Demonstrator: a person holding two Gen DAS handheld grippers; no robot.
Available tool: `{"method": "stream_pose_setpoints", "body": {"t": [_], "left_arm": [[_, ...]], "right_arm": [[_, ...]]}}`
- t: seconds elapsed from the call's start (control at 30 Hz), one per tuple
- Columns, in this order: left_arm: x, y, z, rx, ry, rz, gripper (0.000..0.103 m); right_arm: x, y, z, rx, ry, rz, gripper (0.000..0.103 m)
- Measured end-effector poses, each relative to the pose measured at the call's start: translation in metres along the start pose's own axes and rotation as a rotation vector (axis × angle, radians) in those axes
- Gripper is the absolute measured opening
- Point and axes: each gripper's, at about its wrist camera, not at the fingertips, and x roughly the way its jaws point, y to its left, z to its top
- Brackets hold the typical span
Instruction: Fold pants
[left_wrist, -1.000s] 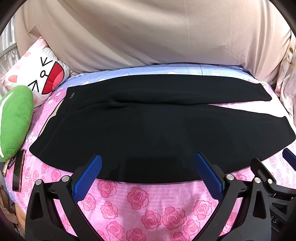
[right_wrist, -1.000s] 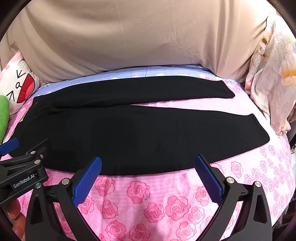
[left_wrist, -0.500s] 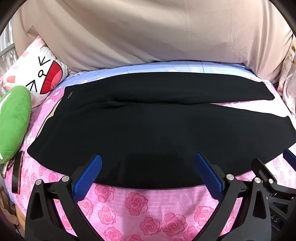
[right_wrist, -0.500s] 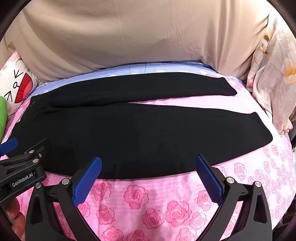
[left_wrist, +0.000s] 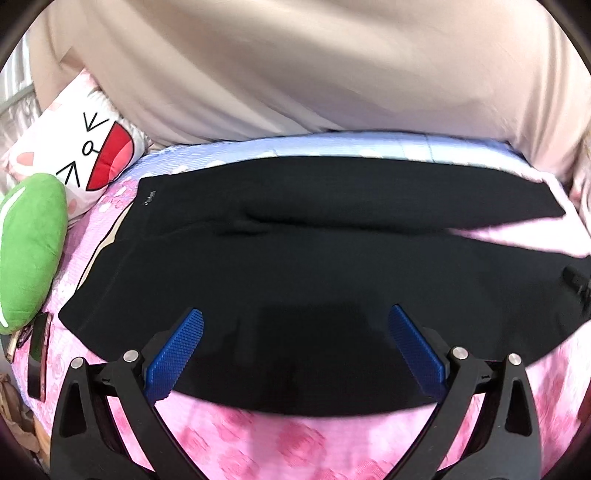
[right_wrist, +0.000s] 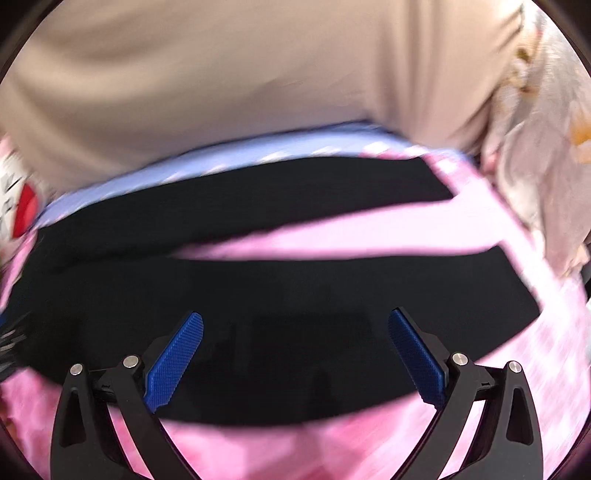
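Black pants lie flat on a pink rose-print bed cover, waistband at the left and both legs running to the right. They also show in the right wrist view, where the two legs split apart with pink cover between them. My left gripper is open and empty, its blue pads over the near edge of the near leg. My right gripper is open and empty over the same near leg, further right. The right wrist view is blurred by motion.
A beige sheet rises behind the bed. A white cartoon-face pillow and a green cushion lie at the left, with a phone at the left bed edge. Floral bedding hangs at the right.
Both grippers have moved forward, from over the bare pink cover to over the near edge of the pants. The right gripper has also swung right. Both stay open.
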Motion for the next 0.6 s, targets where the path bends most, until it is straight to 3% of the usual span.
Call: {"method": "stream_pose_setpoints", "body": {"t": [0.07,0.23,0.33,0.43,0.6], "left_arm": [[0.007,0.021,0.014,-0.039,0.003,0.008,0.098],[0.033,0.08,0.056,-0.099,-0.035,0.189,0.098],[0.05,0.109,0.078,-0.13,-0.042,0.283,0.098],[0.065,0.126,0.091,-0.142,-0.04,0.313,0.098],[0.099,0.149,0.11,-0.155,0.012,0.3,0.098]], "right_arm": [[0.027,-0.044,0.035,0.02,0.014,-0.034,0.098],[0.107,-0.125,0.117,0.049,0.069,-0.036,0.098],[0.147,-0.151,0.154,0.06,0.077,-0.08,0.098],[0.187,-0.17,0.182,0.088,0.093,-0.049,0.098],[0.246,-0.175,0.198,0.093,0.185,-0.029,0.097]]}}
